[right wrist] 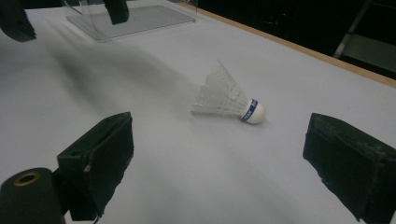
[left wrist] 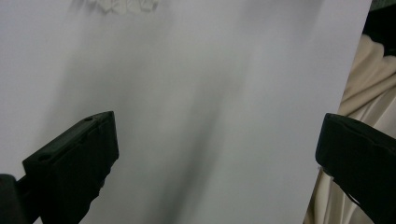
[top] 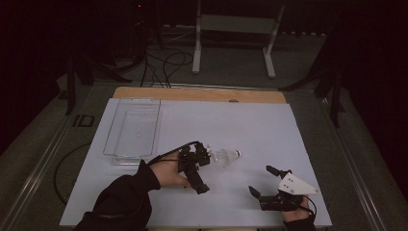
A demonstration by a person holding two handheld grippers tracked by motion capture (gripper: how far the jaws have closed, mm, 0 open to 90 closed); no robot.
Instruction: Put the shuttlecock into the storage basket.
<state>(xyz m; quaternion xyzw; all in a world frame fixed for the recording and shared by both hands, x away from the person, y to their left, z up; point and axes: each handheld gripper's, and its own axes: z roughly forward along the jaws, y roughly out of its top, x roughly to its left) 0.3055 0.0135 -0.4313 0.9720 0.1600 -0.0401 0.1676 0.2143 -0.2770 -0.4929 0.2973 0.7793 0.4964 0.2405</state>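
A white feathered shuttlecock [top: 227, 156] [right wrist: 229, 100] with a blue band on its cork lies on its side on the white table top [top: 250, 125]. My left gripper [top: 204, 172] [left wrist: 218, 126] hovers just left of it, open, with bare table between its jaws. My right gripper [top: 260, 179] [right wrist: 219, 126] is near the front right edge, open and empty, and faces the shuttlecock, which lies a little beyond its jaws. A pale ragged shape [left wrist: 122, 4] at the top edge of the left gripper view is too blurred to name.
A clear plastic tray [top: 134, 127] [right wrist: 130, 21] stands at the back left of the table. Beige cloth [left wrist: 369, 88] hangs past the table's near edge. Cables and a white frame stand [top: 235, 29] are on the floor behind.
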